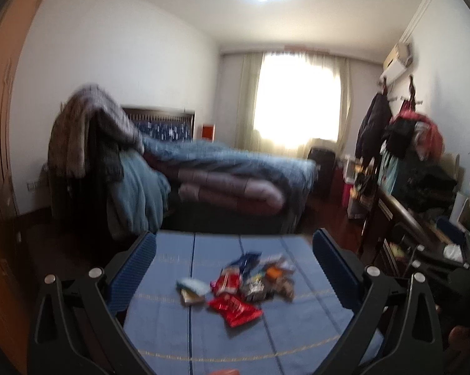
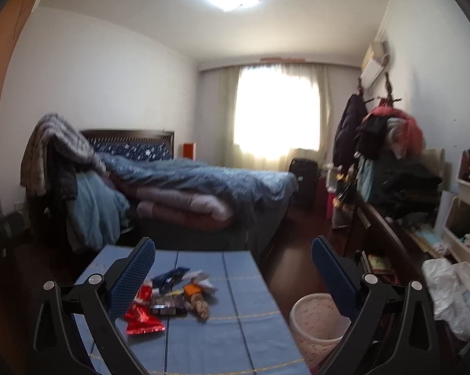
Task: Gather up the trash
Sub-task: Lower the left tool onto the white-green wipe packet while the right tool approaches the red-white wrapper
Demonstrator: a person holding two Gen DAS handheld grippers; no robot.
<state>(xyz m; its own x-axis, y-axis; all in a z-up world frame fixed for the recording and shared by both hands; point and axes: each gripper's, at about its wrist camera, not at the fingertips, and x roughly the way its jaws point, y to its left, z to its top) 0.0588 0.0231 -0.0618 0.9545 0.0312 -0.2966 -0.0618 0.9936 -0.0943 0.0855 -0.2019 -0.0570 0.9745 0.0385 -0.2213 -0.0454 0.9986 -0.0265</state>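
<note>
A pile of snack wrappers (image 1: 247,281) lies on a table with a blue cloth (image 1: 178,337). It holds red foil packets (image 1: 235,307), a blue packet and a pale green one (image 1: 192,285). The pile also shows in the right wrist view (image 2: 172,297), with a red foil packet (image 2: 142,320) at its near edge. My left gripper (image 1: 235,268) is open and empty, held above and short of the pile. My right gripper (image 2: 233,275) is open and empty, over the table's right part. A pale pink waste basket (image 2: 316,325) stands on the floor right of the table.
A bed (image 2: 188,184) with blue and mauve quilts stands behind the table. A chair draped with clothes (image 1: 88,143) is at the left. A dark desk (image 2: 391,237) piled with clothes lines the right wall. A white plastic bag (image 2: 453,293) lies at the right.
</note>
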